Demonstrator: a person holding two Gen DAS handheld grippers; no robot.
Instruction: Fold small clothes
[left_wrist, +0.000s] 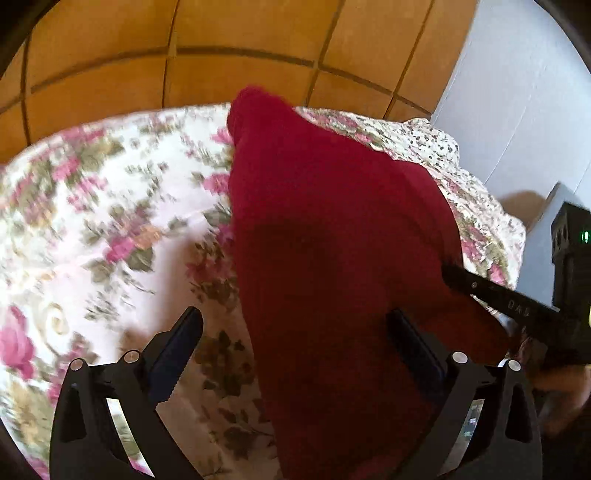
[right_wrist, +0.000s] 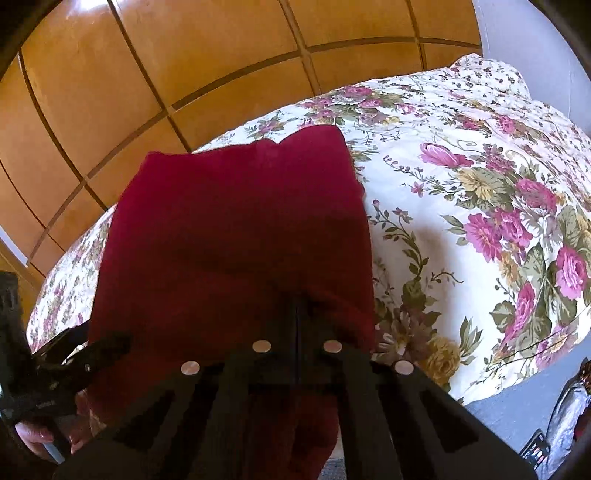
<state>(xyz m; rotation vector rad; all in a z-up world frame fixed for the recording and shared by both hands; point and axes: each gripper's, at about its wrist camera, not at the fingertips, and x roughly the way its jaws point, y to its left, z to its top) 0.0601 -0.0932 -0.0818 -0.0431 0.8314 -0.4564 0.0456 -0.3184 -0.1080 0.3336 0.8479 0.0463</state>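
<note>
The right claw (right_wrist: 297, 295) has its two fingers pressed together on the near edge of a dark red garment (right_wrist: 236, 229), and a fold of the cloth is pinched between them. From that grip the garment stretches away ahead of the claw, over a bed with a flowered cover (right_wrist: 461, 192). The left claw (left_wrist: 295, 339) stands with its fingers wide apart; the red cloth lies in the gap between them and hides part of the right-side finger, but the pads do not press on it. The flowered cover shows just left of this claw. Beyond the bed is a wall of orange-brown panels (right_wrist: 184, 66).
</note>
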